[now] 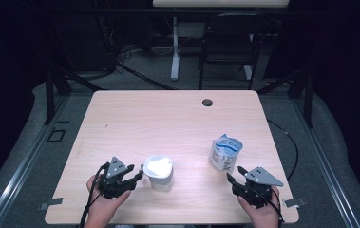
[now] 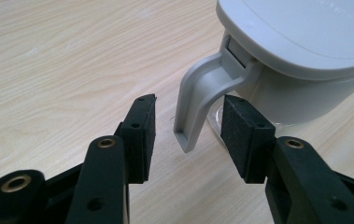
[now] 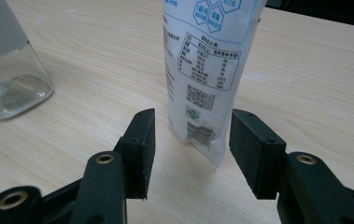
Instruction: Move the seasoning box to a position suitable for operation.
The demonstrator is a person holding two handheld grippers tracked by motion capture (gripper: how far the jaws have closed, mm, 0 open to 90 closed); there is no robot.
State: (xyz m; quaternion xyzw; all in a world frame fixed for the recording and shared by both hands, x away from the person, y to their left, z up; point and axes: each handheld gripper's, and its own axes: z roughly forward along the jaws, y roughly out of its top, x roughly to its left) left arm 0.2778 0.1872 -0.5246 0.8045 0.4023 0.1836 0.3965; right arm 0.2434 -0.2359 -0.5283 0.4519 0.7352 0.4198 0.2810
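Observation:
A clear jug [image 1: 159, 173] with a grey lid and a grey handle [image 2: 198, 102] stands near the table's front, left of centre. My left gripper [image 1: 136, 177] is just left of it, open, with the handle's lower end between the pads [image 2: 143, 133] and neither pad pressing on it. A white pouch with blue print [image 1: 225, 154] stands upright at the front right. My right gripper [image 1: 233, 176] is in front of it, open. In the right gripper view the pouch's lower corner [image 3: 206, 135] sits between the two pads with a gap on each side, and the jug's clear base [image 3: 7, 79] is at the left.
The wooden table [image 1: 168, 118] has a round cable hole [image 1: 207, 102] near its far edge. Beyond it stand a dark chair [image 1: 228, 42] and a white table leg [image 1: 174, 52]. A person's hands hold both grippers at the front edge.

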